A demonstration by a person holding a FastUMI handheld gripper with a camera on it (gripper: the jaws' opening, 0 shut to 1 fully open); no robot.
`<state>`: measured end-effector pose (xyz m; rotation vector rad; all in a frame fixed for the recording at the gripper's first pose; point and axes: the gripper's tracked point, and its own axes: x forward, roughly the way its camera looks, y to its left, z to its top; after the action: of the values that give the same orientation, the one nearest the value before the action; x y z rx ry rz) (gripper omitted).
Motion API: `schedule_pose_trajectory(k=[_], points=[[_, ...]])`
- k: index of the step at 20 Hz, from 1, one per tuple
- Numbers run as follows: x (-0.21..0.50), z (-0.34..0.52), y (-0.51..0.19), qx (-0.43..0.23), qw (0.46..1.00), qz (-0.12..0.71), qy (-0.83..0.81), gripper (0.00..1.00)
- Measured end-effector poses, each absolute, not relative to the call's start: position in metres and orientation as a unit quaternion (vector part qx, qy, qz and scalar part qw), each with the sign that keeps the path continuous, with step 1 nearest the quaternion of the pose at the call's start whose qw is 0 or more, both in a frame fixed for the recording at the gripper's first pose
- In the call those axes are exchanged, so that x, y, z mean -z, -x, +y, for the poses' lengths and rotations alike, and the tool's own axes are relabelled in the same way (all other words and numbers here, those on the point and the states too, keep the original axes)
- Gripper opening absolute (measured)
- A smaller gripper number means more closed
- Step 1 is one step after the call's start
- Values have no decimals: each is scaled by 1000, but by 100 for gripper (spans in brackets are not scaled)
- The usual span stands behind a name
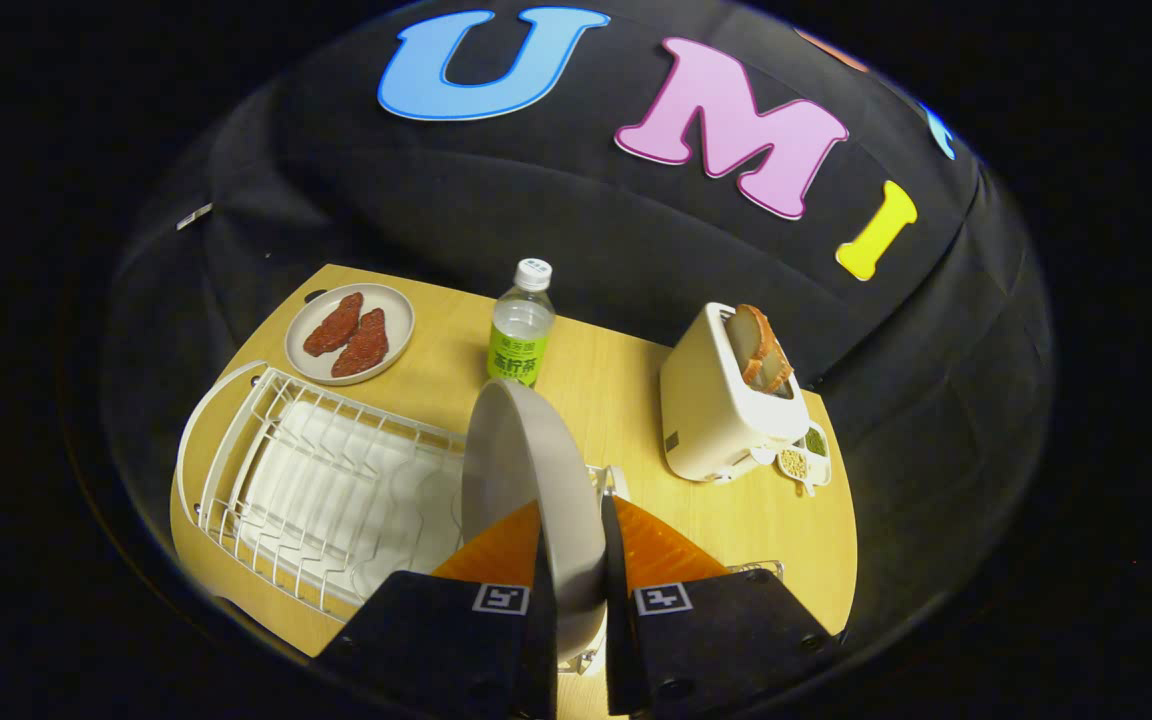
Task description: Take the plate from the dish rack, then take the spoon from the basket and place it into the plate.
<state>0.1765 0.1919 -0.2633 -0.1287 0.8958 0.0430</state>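
A pale grey plate stands on edge between my fingers, lifted above the right end of the white wire dish rack. My gripper is shut on the plate's rim, one finger on each face. The rack holds nothing else and sits on a white drip tray on the wooden table. A bit of wire basket peeks out just right of my fingers; whatever lies in it is hidden.
Beyond the rack lies a small plate with two reddish meat slices. A green-labelled bottle stands beyond the held plate. A white toaster with bread and a small dish of seeds occupy the right.
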Motion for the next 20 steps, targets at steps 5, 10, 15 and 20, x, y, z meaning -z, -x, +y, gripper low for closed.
schedule_pose_trajectory(k=[5, 10, 15, 20], points=[[243, 177, -169, -30, 909, 416, -6, 23], [235, 170, -126, -94, 897, 421, -97, 23], [229, 141, -69, -135, 878, 427, -168, 23], [249, 94, 7, -135, 851, 462, -211, 23]])
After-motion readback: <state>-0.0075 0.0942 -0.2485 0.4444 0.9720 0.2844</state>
